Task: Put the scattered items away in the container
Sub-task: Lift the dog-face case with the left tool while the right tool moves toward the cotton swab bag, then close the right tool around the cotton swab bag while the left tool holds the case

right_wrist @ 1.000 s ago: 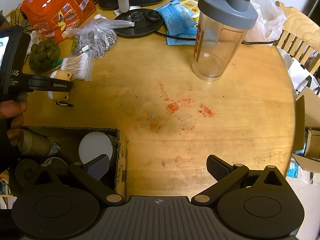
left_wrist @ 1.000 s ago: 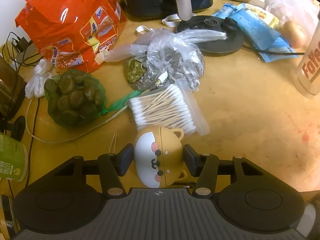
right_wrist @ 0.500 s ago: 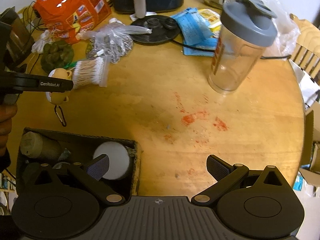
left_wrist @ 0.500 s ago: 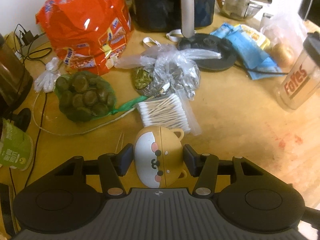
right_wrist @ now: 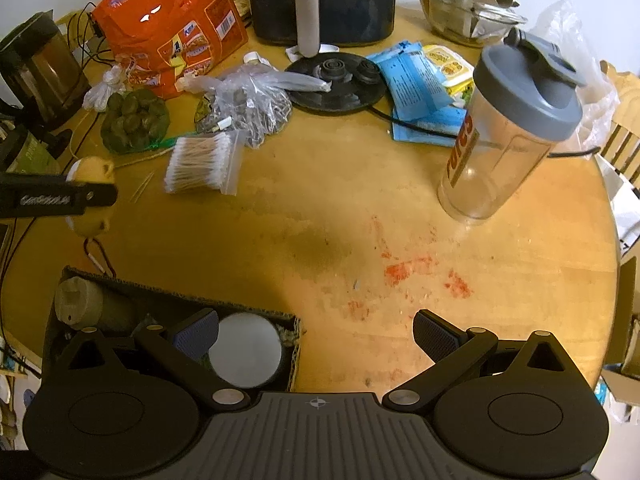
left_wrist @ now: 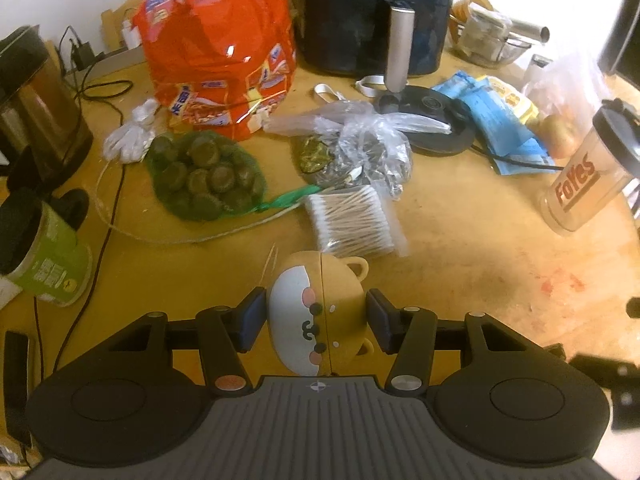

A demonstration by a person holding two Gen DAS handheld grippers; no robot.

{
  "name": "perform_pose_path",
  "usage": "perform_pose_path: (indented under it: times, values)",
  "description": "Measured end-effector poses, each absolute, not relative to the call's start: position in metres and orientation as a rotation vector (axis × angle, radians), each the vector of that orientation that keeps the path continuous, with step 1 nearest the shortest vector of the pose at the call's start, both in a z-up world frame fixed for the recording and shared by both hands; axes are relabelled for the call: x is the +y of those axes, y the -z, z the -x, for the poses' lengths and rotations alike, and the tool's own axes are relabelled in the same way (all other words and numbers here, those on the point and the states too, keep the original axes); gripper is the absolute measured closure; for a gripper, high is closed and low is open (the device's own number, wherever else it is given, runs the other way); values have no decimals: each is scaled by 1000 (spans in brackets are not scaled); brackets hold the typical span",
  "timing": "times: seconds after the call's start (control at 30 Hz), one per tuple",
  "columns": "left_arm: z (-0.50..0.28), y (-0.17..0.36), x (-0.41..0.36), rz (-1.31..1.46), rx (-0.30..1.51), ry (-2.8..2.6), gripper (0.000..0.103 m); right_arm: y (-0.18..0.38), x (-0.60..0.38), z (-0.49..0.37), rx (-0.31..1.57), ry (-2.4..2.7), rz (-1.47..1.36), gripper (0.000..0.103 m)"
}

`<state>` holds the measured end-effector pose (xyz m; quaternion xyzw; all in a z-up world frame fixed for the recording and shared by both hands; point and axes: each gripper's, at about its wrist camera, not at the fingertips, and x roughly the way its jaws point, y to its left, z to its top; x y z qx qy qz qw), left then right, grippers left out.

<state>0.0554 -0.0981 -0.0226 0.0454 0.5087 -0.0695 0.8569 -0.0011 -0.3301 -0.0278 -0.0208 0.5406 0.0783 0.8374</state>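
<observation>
Your table (right_wrist: pixel 400 208) is round, yellow wood, stained red towards its near right part. Along its far edge stands a dark fryer (left_wrist: pixel 380 12), with an orange snack bag (left_wrist: pixel 220 48) to its left and a kettle (left_wrist: pixel 36 100) at the far left edge. A clear shaker (right_wrist: pixel 516 132) with a grey lid stands upright towards the right edge.

The box (right_wrist: pixel 176 332), your container, sits at the near left edge: dark cardboard, open on top, with a beige tube lying in its left part and a round white lid showing in its right part.

Mid-table you have a green net bag (left_wrist: pixel 204 176) of dark round pieces, a clear plastic bag (left_wrist: pixel 360 148) beside it, and a zip bag of swabs (left_wrist: pixel 352 220) nearer you.

Your left gripper (left_wrist: pixel 316 320) holds the case (left_wrist: pixel 320 312) between its pads, clear of the table, over the left part and beyond the box's far wall. The case is a small rounded pod in tan, with a white face panel, pink cheeks, black dot features, little ears and a seam down its middle. In the right view a small clip hangs under it.

Your right gripper (right_wrist: pixel 316 336) stands wide and empty, left finger (right_wrist: pixel 196 336) over the box, the right one over bare wood.
</observation>
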Motion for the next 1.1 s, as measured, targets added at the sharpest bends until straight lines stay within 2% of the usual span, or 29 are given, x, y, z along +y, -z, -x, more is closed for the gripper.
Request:
perform_pose_path:
  times: [1.1]
  values:
    - [2, -14, -47, 118, 1024, 35, 51, 32, -261, -71, 1066, -362, 111, 0]
